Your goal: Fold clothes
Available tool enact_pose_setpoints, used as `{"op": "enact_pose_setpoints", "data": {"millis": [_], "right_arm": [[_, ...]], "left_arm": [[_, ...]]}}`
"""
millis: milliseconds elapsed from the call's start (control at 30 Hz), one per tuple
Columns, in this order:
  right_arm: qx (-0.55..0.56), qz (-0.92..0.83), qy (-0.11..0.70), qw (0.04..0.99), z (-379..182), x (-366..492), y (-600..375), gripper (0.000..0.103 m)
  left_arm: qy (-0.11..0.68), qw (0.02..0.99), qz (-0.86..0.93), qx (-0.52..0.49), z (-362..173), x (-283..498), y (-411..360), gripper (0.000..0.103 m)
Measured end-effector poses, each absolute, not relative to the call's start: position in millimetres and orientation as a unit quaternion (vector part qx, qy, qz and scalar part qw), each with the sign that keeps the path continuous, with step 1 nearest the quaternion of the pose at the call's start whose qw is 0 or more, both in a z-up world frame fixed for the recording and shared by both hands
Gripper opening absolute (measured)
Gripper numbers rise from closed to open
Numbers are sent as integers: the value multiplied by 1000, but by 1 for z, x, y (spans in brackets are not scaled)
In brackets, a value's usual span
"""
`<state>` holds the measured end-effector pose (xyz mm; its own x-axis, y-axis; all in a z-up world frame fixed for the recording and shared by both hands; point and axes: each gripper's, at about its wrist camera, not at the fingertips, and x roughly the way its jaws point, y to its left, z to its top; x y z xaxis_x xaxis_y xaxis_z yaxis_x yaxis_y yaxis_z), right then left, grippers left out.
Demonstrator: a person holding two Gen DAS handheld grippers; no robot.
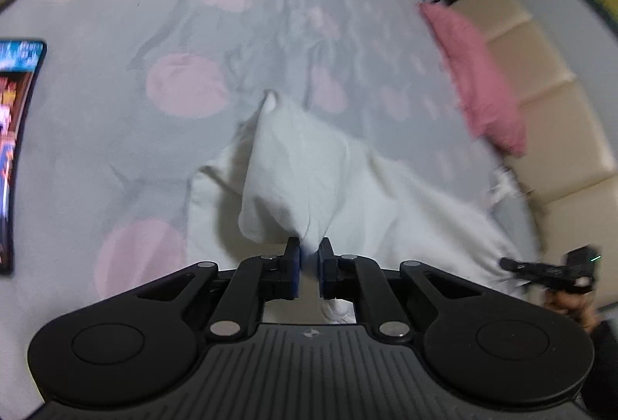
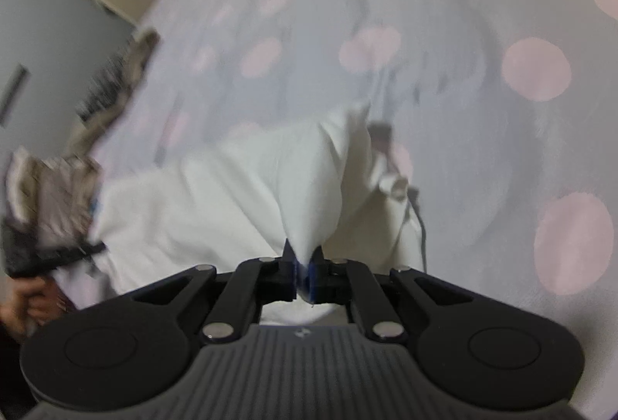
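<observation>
Each tool — left (image 1: pixel 309 253), right (image 2: pixel 304 258) — clenches the white garment's (image 1: pixel 293 169) edge.

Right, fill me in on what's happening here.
A person is folding a white garment on a polka-dot bed, a handheld gripper in each hand. The left gripper and the right gripper are each shut on a pinch of the cloth, which tents up from the bed at both grips.
</observation>
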<state>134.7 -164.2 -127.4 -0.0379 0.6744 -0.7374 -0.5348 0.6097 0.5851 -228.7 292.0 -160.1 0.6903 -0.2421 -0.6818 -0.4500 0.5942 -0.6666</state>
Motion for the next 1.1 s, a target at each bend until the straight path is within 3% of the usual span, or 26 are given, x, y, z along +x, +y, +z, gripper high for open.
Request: {"op": "enact_pose_setpoints", "data": {"millis": [267, 433, 467, 667, 867, 1100], "right_arm": [[156, 471, 593, 635, -122, 146, -206, 6], [99, 410, 633, 649, -167, 141, -203, 6], [79, 399, 638, 654, -176, 138, -199, 8], [-56, 420, 614, 666, -171, 125, -172, 48], [-75, 417, 530, 735, -128, 140, -165, 56], [-63, 422, 501, 753, -136, 151, -115, 57]], "left_arm": [[337, 810, 37, -479, -141, -269, 295, 7], [438, 756, 49, -484, -186, -259, 296, 8], [461, 752, 53, -469, -193, -256, 291, 9], [524, 791, 89, -303, -166, -241, 270, 25], [483, 828, 148, -244, -136, -228, 283, 40], [447, 840, 138, -276, -131, -203, 298, 40]]}}
